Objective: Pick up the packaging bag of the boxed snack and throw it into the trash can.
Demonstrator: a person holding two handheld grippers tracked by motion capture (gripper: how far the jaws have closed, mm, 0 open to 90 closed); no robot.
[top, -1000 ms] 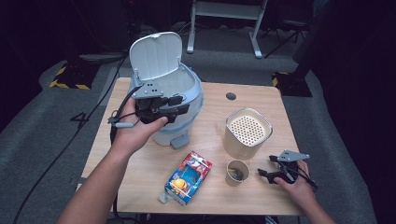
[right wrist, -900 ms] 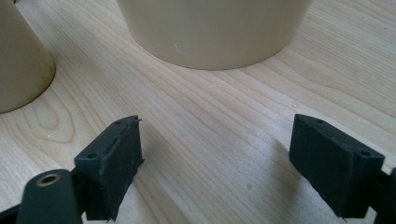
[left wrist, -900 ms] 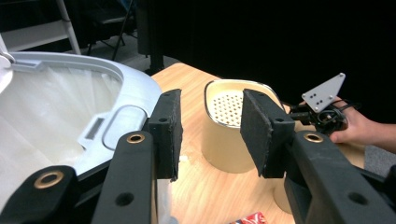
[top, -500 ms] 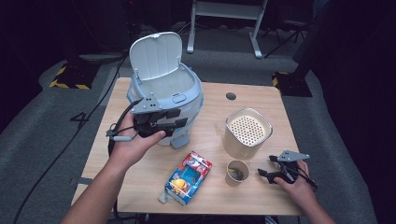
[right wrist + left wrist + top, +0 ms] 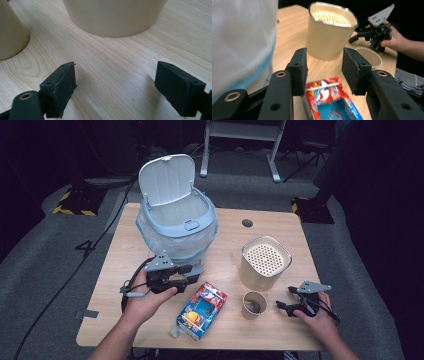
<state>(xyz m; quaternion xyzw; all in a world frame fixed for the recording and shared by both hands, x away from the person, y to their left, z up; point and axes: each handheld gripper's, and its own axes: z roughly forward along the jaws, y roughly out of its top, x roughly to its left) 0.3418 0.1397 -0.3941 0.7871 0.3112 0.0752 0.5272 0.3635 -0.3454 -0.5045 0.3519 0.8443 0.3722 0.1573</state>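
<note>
My left hand-held gripper [image 5: 324,72], jaws wide, hovers over the carton [image 5: 201,310] for pickup; right hand-held gripper [image 5: 291,306] rests wide on the bench [image 5: 265,222].

The table [image 5: 120,72] under the right gripper's [image 5: 115,87] jaws was pale wood with a visible grain and a matt, smooth finish. The jaw pads [image 5: 178,87] looked like matt black rubber or foam, slightly rough. Ahead of them, the cream container [image 5: 112,15] was smooth matt plastic. Between the left gripper's [image 5: 324,70] jaws lay a glossy printed carton [image 5: 329,100], beside a bin [image 5: 175,215] of smooth pale-blue plastic lined with a thin translucent bag [image 5: 200,242].
</note>
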